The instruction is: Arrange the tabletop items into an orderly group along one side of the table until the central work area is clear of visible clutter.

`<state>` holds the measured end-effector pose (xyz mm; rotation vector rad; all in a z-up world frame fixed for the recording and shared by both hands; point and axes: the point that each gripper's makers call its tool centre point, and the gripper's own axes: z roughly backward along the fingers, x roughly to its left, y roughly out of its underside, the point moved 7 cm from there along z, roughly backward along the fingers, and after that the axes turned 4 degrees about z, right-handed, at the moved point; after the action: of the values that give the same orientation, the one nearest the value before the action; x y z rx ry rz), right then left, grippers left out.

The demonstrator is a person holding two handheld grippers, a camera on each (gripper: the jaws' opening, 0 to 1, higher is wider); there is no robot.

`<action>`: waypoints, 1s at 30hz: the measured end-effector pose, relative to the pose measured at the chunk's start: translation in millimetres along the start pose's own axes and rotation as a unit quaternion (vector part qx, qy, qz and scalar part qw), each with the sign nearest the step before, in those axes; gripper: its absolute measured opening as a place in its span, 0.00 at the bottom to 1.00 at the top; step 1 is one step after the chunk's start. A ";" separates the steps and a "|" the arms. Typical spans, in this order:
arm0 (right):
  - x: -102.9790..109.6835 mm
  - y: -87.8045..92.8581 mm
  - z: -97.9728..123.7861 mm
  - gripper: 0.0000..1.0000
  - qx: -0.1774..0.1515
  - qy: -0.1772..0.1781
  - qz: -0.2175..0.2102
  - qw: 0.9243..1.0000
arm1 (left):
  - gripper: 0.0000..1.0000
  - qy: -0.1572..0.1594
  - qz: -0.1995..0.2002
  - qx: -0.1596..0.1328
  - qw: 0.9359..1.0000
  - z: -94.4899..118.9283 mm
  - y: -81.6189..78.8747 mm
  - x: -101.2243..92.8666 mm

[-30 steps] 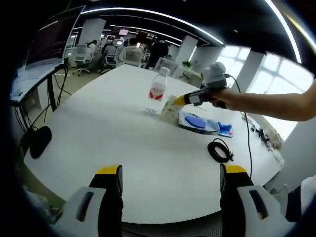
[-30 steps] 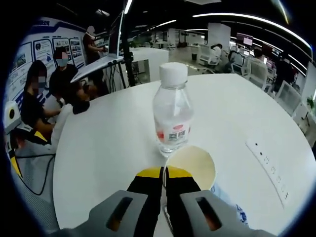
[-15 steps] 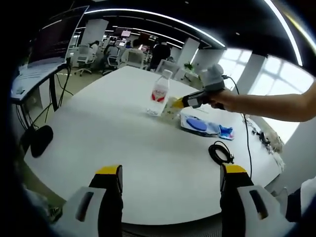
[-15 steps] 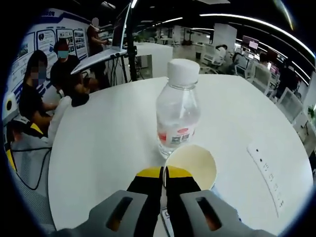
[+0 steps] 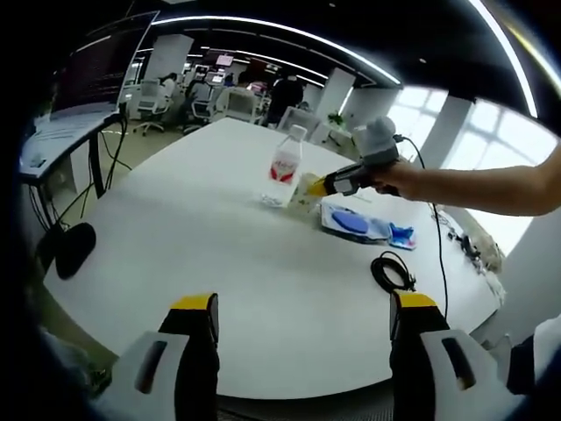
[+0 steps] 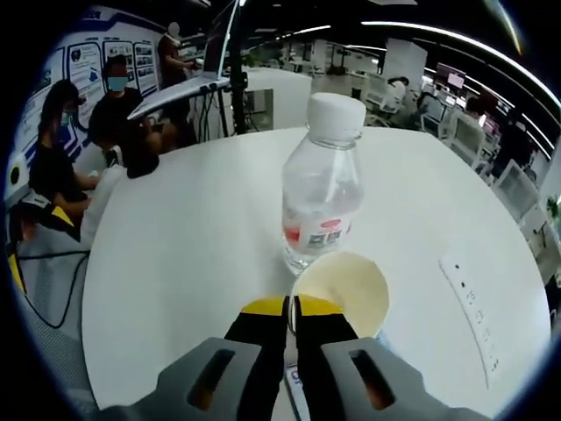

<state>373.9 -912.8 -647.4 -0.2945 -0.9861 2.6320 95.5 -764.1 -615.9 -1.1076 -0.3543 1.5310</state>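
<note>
Broadly, a big white table [image 5: 193,237] carries everything, and most of it sits toward the far side in the left gripper view. There, near the window edge, lies a flat packet [image 5: 352,219] with blue print, and nearer the camera a coiled black cable [image 5: 391,267] rests on its own, well apart from the rest. A clear water bottle [image 6: 323,197] with a white cap and red label stands upright; just beside it, on the near side in the right gripper view, is a pale paper cup [image 6: 342,294]. A white power strip [image 6: 473,309] lies flat off to the right of that view.

The right gripper [image 6: 292,309] has its yellow-tipped jaws pressed together on the near rim of the cup — the wall looks pinched between them, the cup's mouth open toward the bottle. The left gripper [image 5: 302,329] hangs over the near table edge with its jaws spread wide and nothing between them.

The step in hand appears to be placing the cup next to the bottle, building the group on that side. Whether the cup's base is down on the table I cannot tell. The next move calls for setting it upright without nudging the bottle, then letting go cleanly — after which the cable, out in the middle, looks like the obvious leftover.
</note>
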 end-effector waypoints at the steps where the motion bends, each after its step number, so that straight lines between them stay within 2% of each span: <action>1: 0.4 0.3 0.1 0.00 0.000 -0.001 0.001 1.000 | 0.76 0.000 0.001 0.000 1.000 0.0 -0.1 0.1; 5: 1.1 1.7 1.1 0.08 0.002 0.000 0.006 1.000 | 0.76 0.001 0.001 0.001 1.000 -0.4 0.4 0.6; 10: -0.8 -2.9 5.8 0.13 -0.019 0.007 0.001 1.000 | 0.76 0.001 -0.002 0.004 1.000 -1.3 1.2 0.1; 21: 1.5 -3.9 11.8 0.16 -0.029 0.004 -0.005 1.000 | 0.76 0.000 -0.004 0.007 1.000 -2.6 2.1 0.6; 24: 4.4 -7.8 19.5 0.20 -0.059 0.008 -0.006 0.998 | 0.77 0.003 -0.004 0.007 1.000 -3.2 2.2 -0.6; 30: 3.8 -5.8 38.0 0.25 -0.087 0.019 -0.025 0.996 | 0.78 0.007 -0.010 0.011 1.000 -4.0 3.2 -2.8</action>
<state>360.3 -930.2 -615.7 -0.3528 -1.1978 2.4906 96.4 -769.0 -619.0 -1.0941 -0.3374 1.5057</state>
